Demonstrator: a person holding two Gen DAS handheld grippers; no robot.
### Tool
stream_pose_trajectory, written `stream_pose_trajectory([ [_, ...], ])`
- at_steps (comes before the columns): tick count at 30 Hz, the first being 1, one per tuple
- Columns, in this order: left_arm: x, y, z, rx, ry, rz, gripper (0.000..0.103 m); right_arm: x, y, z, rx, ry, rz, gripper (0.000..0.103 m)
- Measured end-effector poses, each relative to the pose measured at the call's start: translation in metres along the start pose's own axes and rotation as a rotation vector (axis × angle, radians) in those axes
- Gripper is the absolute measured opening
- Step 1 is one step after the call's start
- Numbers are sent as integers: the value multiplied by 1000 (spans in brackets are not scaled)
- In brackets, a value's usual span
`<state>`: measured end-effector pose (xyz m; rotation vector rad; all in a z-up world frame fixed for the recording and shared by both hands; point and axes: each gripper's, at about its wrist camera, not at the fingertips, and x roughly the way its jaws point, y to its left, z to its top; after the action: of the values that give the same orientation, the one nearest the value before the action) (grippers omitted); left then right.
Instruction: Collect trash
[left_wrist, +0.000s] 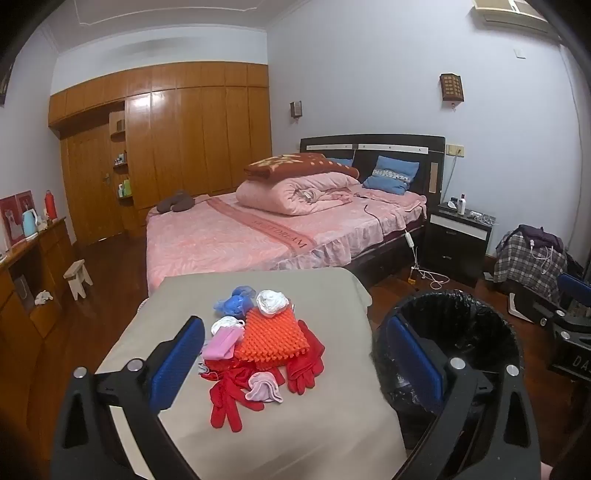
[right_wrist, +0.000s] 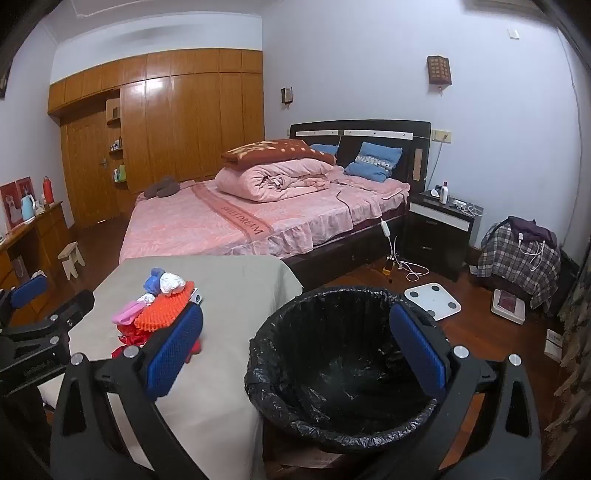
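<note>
Both claws, left claw (left_wrist: 295, 354) and right claw (right_wrist: 295, 350), hung released, empty | your risk: snagging red gloves (left_wrist: 258, 376) instead of trash beside bin (right_wrist: 343, 369).

Occlusions and cut-offs, itemised:

- Trash bin (left_wrist: 458, 325): in the left wrist view its near side is covered by the left claw (left_wrist: 295, 365)'s right finger, its base unseen. In the right wrist view the bin's near rim and foot run behind the right claw (right_wrist: 295, 354)'s frame.
- Red gloves (left_wrist: 236, 391): partly buried under the orange spiked mat (left_wrist: 273, 336); in the right wrist view mostly hidden behind a blue pad.
- Bench (left_wrist: 258, 424): near edge cut off by the frame and claw arms; legs unseen under the cloth.
- Small items on the wardrobe shelves (left_wrist: 123, 184): too small to identify.
- Wall unit (left_wrist: 509, 11): cropped by the top edge.
- Lettering on the bed runner (right_wrist: 243, 218): barely legible.
</note>
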<state>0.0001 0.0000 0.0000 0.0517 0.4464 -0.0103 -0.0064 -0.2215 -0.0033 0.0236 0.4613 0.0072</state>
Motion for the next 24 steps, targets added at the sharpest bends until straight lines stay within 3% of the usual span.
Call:
stream_pose_trajectory([
  [24, 0, 0, 0, -3, 2, -2, 97, 2, 3, -1, -12, 5, -7, 98],
])
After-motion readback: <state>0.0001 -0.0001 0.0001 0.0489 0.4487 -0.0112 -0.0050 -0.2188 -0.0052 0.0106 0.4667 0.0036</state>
